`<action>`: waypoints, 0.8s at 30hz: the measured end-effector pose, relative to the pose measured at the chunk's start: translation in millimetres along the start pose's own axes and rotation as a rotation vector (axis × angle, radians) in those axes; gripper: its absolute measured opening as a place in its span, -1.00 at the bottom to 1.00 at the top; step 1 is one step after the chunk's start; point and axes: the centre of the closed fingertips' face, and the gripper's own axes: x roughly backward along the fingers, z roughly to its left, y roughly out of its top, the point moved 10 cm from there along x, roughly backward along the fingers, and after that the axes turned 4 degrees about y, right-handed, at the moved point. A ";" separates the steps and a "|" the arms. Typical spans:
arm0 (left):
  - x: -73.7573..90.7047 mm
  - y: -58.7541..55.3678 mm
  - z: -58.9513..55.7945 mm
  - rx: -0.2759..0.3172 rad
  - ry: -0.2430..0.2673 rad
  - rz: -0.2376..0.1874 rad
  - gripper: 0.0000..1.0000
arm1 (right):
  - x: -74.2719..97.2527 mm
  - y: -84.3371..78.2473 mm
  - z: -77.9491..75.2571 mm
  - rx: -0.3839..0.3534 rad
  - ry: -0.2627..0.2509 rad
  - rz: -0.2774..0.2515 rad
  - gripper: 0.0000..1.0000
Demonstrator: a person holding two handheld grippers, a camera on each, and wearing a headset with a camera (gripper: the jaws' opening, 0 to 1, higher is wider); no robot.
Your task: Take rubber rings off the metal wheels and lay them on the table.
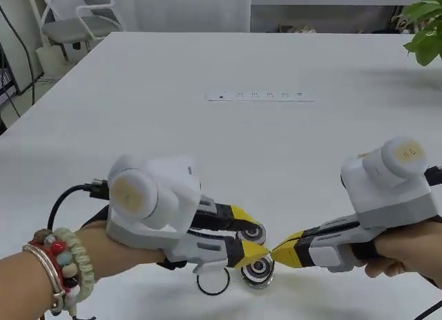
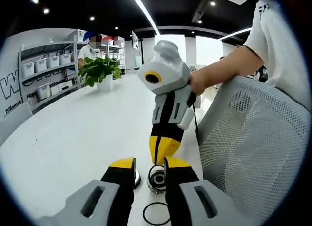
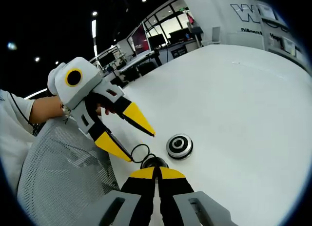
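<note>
- White table (image 1: 207, 140): one ring (image 1: 213, 282) lies free beside two wheels (image 1: 252, 232).
- Left gripper (image 2: 149, 167), jaws spread, brackets the near wheel (image 2: 157, 178), likely steadying it.
- Right gripper (image 3: 156, 171), jaws pressed together, noses its rim, probably to pry rubber.

Head view looks down; 2 gripper views (close) face inward, sharing metal wheel (image 2: 157, 178)

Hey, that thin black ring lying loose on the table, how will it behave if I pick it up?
The black ring is a thin loop lying flat, so it is probably light and floppy, sagging out of round when lifted. Lying so low on the table, it may be awkward to pinch. Rubber would likely grip, not slip.
</note>
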 end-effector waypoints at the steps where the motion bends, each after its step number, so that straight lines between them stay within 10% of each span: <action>1: 2.7 3.6 1.6 0.005 -0.002 -0.011 -0.51 | 0.5 0.5 -0.1 0.000 -0.003 -0.003 -1.00; 12: 38.5 28.1 7.9 0.000 -0.020 -0.047 0.28 | 8.8 7.7 0.1 -0.007 -0.023 -0.049 -1.00; 24: 86.0 25.8 3.9 -0.049 0.069 -0.015 0.53 | 15.8 12.5 2.9 -0.018 -0.040 -0.102 -1.00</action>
